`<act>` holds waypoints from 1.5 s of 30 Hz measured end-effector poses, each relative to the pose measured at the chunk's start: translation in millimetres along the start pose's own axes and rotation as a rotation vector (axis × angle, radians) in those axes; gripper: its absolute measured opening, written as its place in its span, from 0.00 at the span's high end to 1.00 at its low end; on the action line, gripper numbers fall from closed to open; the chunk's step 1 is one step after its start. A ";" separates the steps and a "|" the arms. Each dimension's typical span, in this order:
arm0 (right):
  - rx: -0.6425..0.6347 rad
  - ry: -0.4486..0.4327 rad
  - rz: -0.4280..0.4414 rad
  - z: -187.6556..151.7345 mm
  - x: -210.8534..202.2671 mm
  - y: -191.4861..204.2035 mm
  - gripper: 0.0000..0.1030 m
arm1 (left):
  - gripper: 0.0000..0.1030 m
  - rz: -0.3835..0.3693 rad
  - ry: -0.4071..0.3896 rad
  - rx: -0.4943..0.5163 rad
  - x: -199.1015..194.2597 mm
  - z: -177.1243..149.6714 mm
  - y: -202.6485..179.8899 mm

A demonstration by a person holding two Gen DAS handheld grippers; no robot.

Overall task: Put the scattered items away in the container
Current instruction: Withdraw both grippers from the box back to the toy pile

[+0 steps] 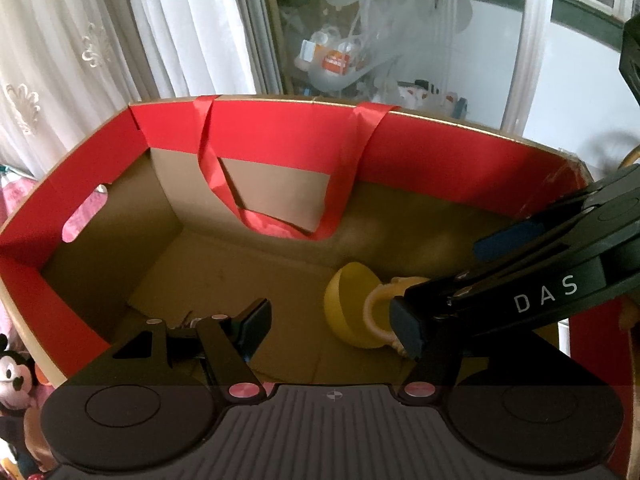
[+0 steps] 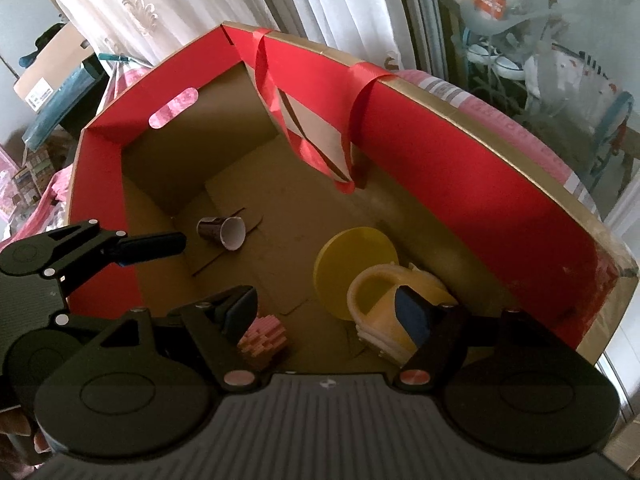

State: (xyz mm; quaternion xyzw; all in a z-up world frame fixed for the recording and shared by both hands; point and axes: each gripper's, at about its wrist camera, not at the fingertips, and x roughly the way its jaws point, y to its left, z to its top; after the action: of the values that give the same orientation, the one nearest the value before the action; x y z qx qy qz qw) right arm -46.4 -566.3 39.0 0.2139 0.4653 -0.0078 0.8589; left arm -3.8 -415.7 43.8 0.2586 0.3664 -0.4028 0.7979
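A red-rimmed cardboard box (image 1: 440, 148) fills both views; it also shows in the right wrist view (image 2: 460, 152). On its floor lie a yellow disc (image 2: 352, 252), a cream sandal-like item (image 2: 384, 312), a pink block (image 2: 266, 336) and a tipped paper cup (image 2: 224, 232). The disc (image 1: 348, 304) and cream item (image 1: 380, 300) also show in the left wrist view. My left gripper (image 1: 332, 326) is open and empty over the box. My right gripper (image 2: 324, 312) is open above the floor, its right finger over the cream item.
A red ribbon handle (image 1: 276, 184) hangs down the far wall inside the box. White curtains (image 1: 80, 40) and a glass door (image 1: 380, 32) stand behind. A Mickey plush (image 1: 12, 376) sits outside at the left. A carton (image 2: 48, 68) lies beyond the box.
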 end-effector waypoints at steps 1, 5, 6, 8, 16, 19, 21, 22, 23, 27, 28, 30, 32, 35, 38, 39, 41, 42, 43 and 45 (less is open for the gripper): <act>0.000 -0.001 -0.004 -0.3 -0.5 0.3 0.23 | 0.24 0.000 -0.001 0.002 0.2 0.0 0.0; 0.003 -0.009 -0.017 -0.7 -2.4 1.6 0.23 | 0.24 0.003 -0.002 0.004 0.4 0.3 -0.5; 0.004 -0.011 -0.020 -0.7 -2.7 2.1 0.22 | 0.24 0.005 -0.003 0.006 -0.1 0.0 -0.8; 0.006 -0.016 -0.023 -1.4 -3.4 2.9 0.22 | 0.24 0.009 -0.007 0.008 -0.9 -1.1 -1.0; 0.023 -0.039 -0.033 -2.6 -7.1 4.6 0.19 | 0.22 0.035 -0.038 -0.002 -5.5 -3.1 -1.7; 0.043 -0.051 -0.033 -1.5 -11.8 5.4 0.18 | 0.20 0.053 -0.072 -0.048 -12.2 -5.1 1.3; 0.050 -0.053 -0.033 -0.3 -15.9 8.3 0.11 | 0.20 0.053 -0.104 -0.081 -23.2 -9.1 5.0; 0.049 -0.064 -0.031 0.4 -19.5 11.3 0.09 | 0.19 0.046 -0.122 -0.095 -30.6 -10.9 8.1; 0.053 -0.082 -0.027 0.9 -23.6 14.2 0.08 | 0.19 0.041 -0.146 -0.112 -41.0 -13.1 12.9; 0.069 -0.172 0.006 6.3 -42.8 34.7 0.08 | 0.12 0.090 -0.269 -0.178 -94.9 -24.1 43.8; 0.063 -0.203 0.031 7.6 -48.7 44.1 0.07 | 0.10 0.116 -0.291 -0.196 -107.2 -28.2 54.0; 0.042 -0.251 0.090 8.4 -57.2 61.7 0.06 | 0.08 0.182 -0.317 -0.236 -131.9 -41.3 78.9; 0.003 -0.273 0.176 8.9 -62.9 84.4 0.06 | 0.08 0.272 -0.310 -0.276 -150.6 -59.8 105.1; -0.078 -0.265 0.300 5.1 -64.1 124.6 0.06 | 0.08 0.370 -0.253 -0.343 -167.3 -96.3 138.1; -0.216 -0.236 0.364 -5.4 -56.6 175.1 0.05 | 0.08 0.446 -0.172 -0.397 -173.3 -140.8 158.3; -0.264 -0.218 0.373 -10.3 -50.9 192.3 0.04 | 0.08 0.464 -0.142 -0.408 -172.1 -155.5 161.1; -0.343 -0.164 0.389 -23.0 -37.4 221.3 0.04 | 0.08 0.484 -0.074 -0.433 -166.6 -186.7 164.8; -0.377 -0.133 0.398 -29.9 -29.5 233.9 0.04 | 0.08 0.484 -0.037 -0.448 -162.7 -203.6 165.1; -0.411 -0.096 0.402 -38.0 -19.6 246.0 0.04 | 0.08 0.478 -0.007 -0.461 -159.0 -216.9 164.8; -0.473 -0.025 0.382 -56.2 2.2 267.3 0.04 | 0.08 0.445 0.056 -0.496 -151.1 -249.5 159.6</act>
State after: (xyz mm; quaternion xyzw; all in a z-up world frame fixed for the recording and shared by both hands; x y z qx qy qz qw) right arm -33.2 -302.0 106.7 0.0914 0.3952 0.2597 0.8764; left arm -26.4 -84.2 33.2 0.1414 0.4097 -0.1099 0.8945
